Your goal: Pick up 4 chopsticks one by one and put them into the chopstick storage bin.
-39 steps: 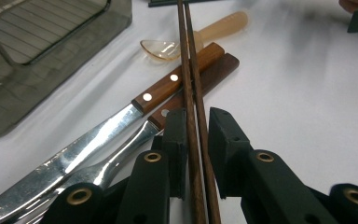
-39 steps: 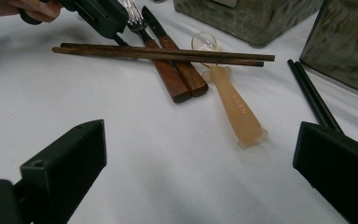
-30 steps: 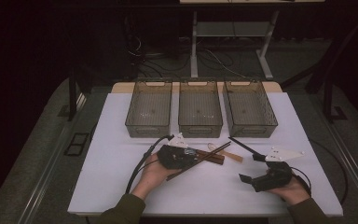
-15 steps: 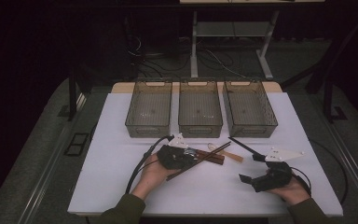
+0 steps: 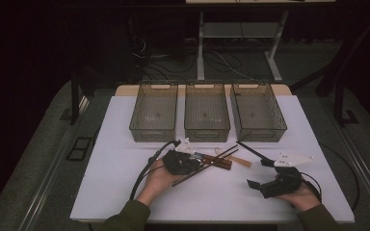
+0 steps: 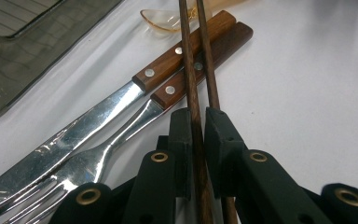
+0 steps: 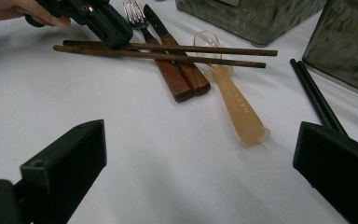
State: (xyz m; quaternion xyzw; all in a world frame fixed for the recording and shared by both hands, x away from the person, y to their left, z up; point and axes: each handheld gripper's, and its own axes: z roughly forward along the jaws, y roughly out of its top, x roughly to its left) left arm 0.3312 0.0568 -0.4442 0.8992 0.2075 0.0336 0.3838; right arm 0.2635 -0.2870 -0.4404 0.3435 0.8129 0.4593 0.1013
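Nothing has moved: left gripper point(image 6: 197, 126) stays closed on the brown chopsticks point(image 6: 192, 70), crossing the knife point(image 6: 135, 88) and fork point(image 6: 116, 135) mid-table. Right gripper point(image 5: 265, 175) rests wide open, empty, near right.

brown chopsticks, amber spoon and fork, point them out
brown chopsticks point(image 6: 192, 88), left gripper view, on the left stick's shaft
amber spoon point(image 7: 237, 102), right gripper view, mid handle
fork point(image 6: 93, 161), left gripper view, neck above the tines

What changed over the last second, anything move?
Nothing visibly moved. The left gripper stays shut on the brown chopsticks, over the fork and knife. The right gripper stays open, apart from the cutlery. The three bins are as before.
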